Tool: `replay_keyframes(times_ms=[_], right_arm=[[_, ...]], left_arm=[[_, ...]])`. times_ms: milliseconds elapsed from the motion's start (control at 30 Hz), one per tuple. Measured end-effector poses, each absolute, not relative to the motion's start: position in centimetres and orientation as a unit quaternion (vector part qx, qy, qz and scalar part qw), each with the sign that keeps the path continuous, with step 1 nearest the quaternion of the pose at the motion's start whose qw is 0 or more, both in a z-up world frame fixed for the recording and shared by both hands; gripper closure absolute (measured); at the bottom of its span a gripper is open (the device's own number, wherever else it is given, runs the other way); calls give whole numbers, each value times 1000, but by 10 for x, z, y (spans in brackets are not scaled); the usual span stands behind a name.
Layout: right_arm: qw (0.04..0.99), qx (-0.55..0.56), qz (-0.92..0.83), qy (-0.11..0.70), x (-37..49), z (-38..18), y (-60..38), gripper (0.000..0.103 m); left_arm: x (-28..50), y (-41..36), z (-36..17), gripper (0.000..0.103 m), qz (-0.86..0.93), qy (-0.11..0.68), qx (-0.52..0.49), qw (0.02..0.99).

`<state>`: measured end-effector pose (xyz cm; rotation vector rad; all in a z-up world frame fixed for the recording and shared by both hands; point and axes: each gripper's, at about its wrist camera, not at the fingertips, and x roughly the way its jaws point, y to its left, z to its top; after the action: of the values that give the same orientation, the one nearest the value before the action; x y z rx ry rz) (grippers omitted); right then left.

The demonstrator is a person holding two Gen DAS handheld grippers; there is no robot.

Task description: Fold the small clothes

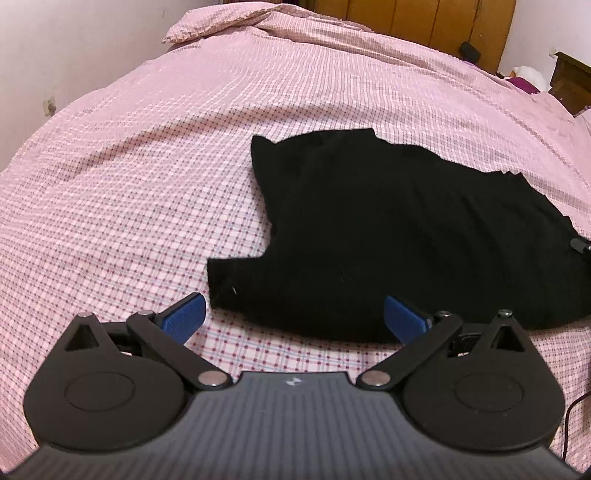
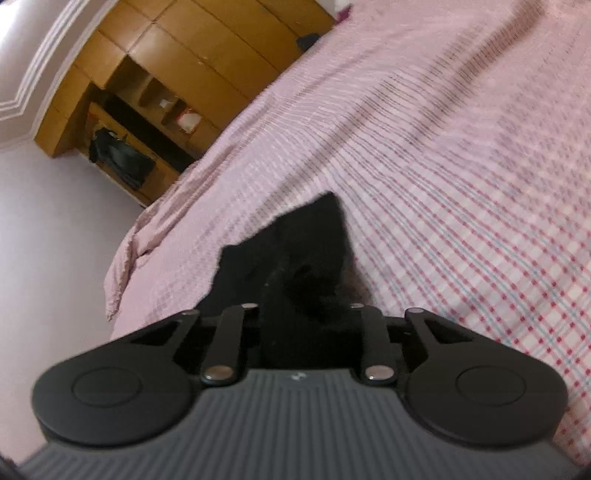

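Observation:
A black garment [image 1: 388,229] lies on the pink checked bedsheet [image 1: 147,166], spread from the middle to the right, with a short sleeve pointing left near my left gripper. My left gripper [image 1: 295,317] is open, its blue pads [image 1: 186,319] on either side of the garment's near edge, just above the sheet. My right gripper [image 2: 301,314] is shut on a corner of the black garment [image 2: 295,258] and holds it lifted off the sheet; its fingertips are hidden by the cloth. The right gripper's tip shows at the far right of the left wrist view [image 1: 581,246].
A pillow [image 1: 221,22] lies at the head of the bed. A wooden wardrobe [image 1: 424,22] stands behind it, with open shelves [image 2: 147,110] in the right wrist view. A nightstand [image 1: 570,81] is at the far right. The bed edge [image 2: 122,277] drops off on the left.

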<state>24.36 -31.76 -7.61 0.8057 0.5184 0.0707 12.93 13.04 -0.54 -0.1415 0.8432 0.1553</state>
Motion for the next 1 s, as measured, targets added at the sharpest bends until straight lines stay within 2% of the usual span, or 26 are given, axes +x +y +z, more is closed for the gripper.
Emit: replay_keyframes(times_ms=[167,733,867,1000], right_arm=[[913,336,60,224,241,-44,-297,78],[926,276,173,193,247,54,-169,80],[931,232,208,191,244,59,-117,80],[933,159,243,213,238,41,-62,80]], left_arm=[[132,138,3,0,79,403,-65,910],[118,195,23,0,106,379,-107,913],[110,209,19,0,113,379,-114,911],[103,222,15,0,122,378,-118,910]])
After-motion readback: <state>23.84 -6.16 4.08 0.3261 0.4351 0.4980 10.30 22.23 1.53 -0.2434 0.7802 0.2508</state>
